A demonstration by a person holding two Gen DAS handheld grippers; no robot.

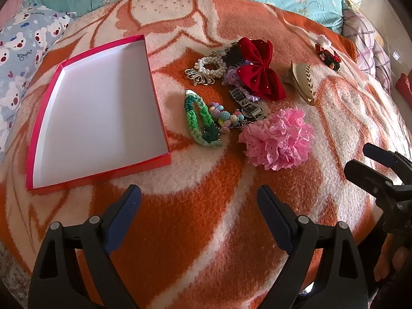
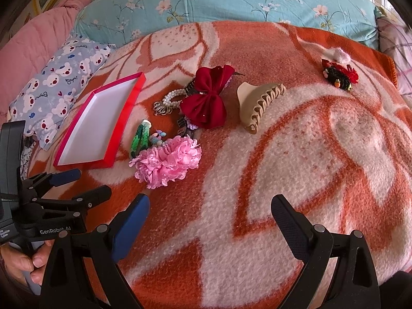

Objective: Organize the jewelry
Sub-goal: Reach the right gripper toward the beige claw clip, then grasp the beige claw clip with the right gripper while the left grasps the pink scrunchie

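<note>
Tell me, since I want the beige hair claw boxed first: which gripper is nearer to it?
Right, I'd judge. The right gripper hangs open almost straight below the hair claw, bare blanket between. The left gripper is open too, off to the claw's left, nearer the red box.

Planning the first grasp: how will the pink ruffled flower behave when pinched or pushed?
The pink ruffled flower looks like layered lace fabric, so it will probably squash under the gripper rather than resist. It likely weighs little for its bulk. Pushed, it may drag on the fuzzy blanket rather than roll, and could nudge the bead string touching its edge.
</note>
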